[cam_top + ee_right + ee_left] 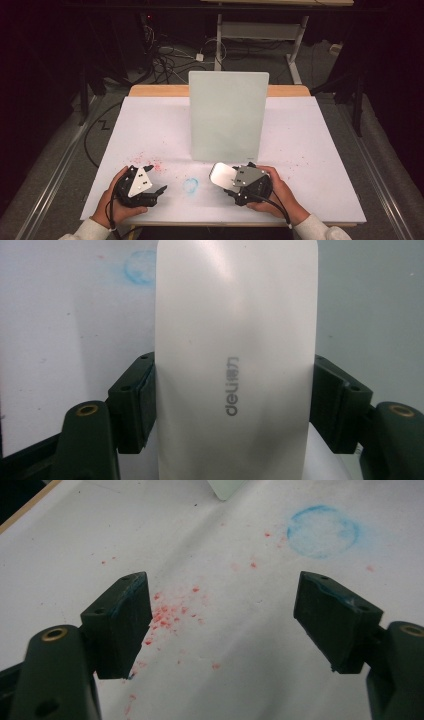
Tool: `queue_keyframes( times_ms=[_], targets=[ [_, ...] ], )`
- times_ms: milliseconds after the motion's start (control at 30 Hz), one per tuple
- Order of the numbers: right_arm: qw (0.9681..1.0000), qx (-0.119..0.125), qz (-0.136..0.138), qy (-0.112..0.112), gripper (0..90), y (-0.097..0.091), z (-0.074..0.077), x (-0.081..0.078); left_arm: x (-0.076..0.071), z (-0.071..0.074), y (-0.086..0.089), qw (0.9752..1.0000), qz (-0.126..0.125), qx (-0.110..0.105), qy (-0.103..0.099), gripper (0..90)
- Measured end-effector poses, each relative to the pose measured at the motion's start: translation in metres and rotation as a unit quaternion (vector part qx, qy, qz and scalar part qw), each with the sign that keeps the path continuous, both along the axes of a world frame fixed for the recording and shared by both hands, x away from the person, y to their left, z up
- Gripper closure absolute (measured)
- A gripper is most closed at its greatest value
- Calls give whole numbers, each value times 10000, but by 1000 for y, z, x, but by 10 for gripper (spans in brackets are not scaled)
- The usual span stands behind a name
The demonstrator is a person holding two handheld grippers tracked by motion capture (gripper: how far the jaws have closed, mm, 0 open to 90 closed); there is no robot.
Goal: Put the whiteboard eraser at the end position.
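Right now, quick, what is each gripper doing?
Left gripper: jaws open, holding nothing.
Right gripper: jaws shut on the white eraser.

We are looking past the table point(320, 150) at a dim room: grey floor point(60, 165), tangled cables point(165, 60), a desk frame point(260, 30).

Board point(228, 116): pale greenish-white, plain, centre of frame.
Eraser point(235, 360): glossy white, grey "deli" logo mid-frame; silvery in high view point(222, 175).
Desk point(320, 150): white cover, light wood edge at top.
Ring point(323, 531): smudged blue chalk, upper right of frame.
Specks point(170, 612): red, scattered, densest centre-left.
Fingers point(120, 622): black, faint blue smear on pads, brass-coloured screw holes.
Floor: grey, upper frame dark.
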State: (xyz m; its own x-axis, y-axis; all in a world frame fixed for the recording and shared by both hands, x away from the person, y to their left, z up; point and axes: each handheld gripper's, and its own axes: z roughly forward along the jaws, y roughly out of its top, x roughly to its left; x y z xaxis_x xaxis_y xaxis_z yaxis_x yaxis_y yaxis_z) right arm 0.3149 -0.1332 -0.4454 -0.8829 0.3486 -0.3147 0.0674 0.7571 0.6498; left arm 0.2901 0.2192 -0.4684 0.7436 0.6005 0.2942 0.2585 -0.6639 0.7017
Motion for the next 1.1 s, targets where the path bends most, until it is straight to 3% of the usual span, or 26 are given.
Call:
queue_keyframes(
  times_ms=[133,800,1100],
  targets=[
    [9999,-130,79,15,309,6,-3,1,0,-1,-1,10000,-7,14,6,224],
    [9988,-245,234,357,307,23,-18,6,0,-1,-1,10000,-30,30,27,223],
    [9988,-140,257,400,306,22,-17,5,0,-1,0,10000,-33,27,27,223]
  ],
)
